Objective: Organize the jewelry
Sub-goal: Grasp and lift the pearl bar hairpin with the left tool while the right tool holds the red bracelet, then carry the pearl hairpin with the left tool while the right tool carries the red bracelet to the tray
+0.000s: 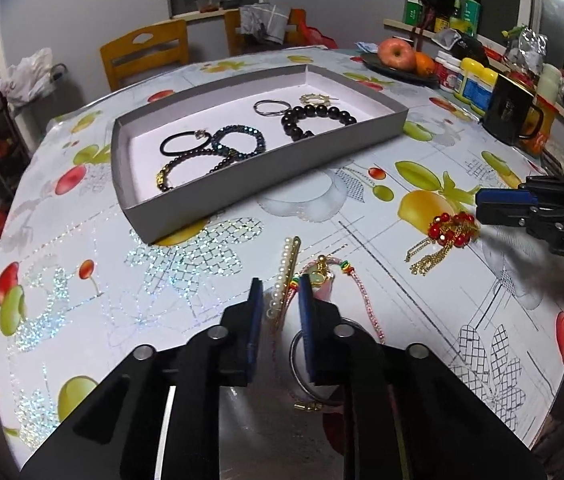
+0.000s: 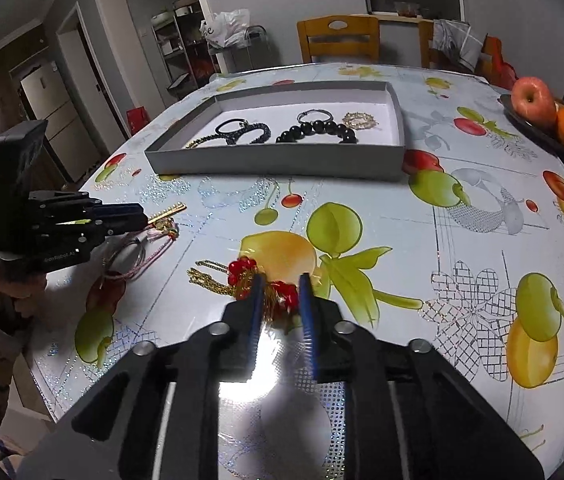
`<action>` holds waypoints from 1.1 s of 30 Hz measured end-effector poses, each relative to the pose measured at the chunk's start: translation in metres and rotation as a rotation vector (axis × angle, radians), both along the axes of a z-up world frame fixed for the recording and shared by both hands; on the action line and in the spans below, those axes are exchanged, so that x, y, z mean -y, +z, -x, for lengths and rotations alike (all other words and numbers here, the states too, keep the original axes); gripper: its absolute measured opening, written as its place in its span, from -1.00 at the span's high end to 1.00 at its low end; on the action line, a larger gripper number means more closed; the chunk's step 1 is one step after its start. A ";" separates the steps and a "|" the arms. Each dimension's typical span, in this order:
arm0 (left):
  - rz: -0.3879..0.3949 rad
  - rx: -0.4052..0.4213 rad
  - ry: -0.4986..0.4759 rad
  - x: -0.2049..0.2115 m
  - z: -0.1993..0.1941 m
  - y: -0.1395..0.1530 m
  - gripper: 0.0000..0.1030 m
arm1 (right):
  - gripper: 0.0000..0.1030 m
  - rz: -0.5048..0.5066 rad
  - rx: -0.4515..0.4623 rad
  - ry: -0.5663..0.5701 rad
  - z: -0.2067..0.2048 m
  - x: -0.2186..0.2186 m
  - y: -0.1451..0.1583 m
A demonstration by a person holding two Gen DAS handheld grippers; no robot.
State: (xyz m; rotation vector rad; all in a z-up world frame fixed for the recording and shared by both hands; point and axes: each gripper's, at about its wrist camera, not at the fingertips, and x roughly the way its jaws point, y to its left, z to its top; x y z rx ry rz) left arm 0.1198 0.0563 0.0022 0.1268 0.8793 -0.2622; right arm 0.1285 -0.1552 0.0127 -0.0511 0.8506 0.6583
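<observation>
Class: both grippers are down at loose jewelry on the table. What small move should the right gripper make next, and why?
Probably close the right gripper on the red bead ornament: the piece already lies between its jaws, which show gaps, while the gray tray holding sorted bracelets lies beyond it.

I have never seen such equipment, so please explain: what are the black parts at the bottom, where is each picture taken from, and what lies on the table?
No robot here: a person holds a two-finger tool in each hand, with a camera looking along its fingers. One picture is from the left hand-held gripper, the other from the right hand-held gripper. On the fruit-patterned table stands a grey tray with bracelets inside. A pearl clip and a pink cord lie between the left jaws; a red bead ornament lies between the right jaws. Both stand slightly open; nothing is lifted.
</observation>
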 end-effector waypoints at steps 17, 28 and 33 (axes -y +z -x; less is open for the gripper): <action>0.110 -0.066 0.047 -0.002 -0.036 -0.003 0.34 | 0.14 0.067 -0.015 0.080 -0.002 -0.032 -0.006; 0.027 -0.042 0.037 0.004 -0.028 -0.006 0.83 | 0.81 0.070 -0.004 0.059 -0.005 -0.030 -0.008; 0.077 -0.019 0.056 -0.010 -0.020 0.003 0.83 | 0.91 0.053 0.018 0.054 0.001 -0.026 0.000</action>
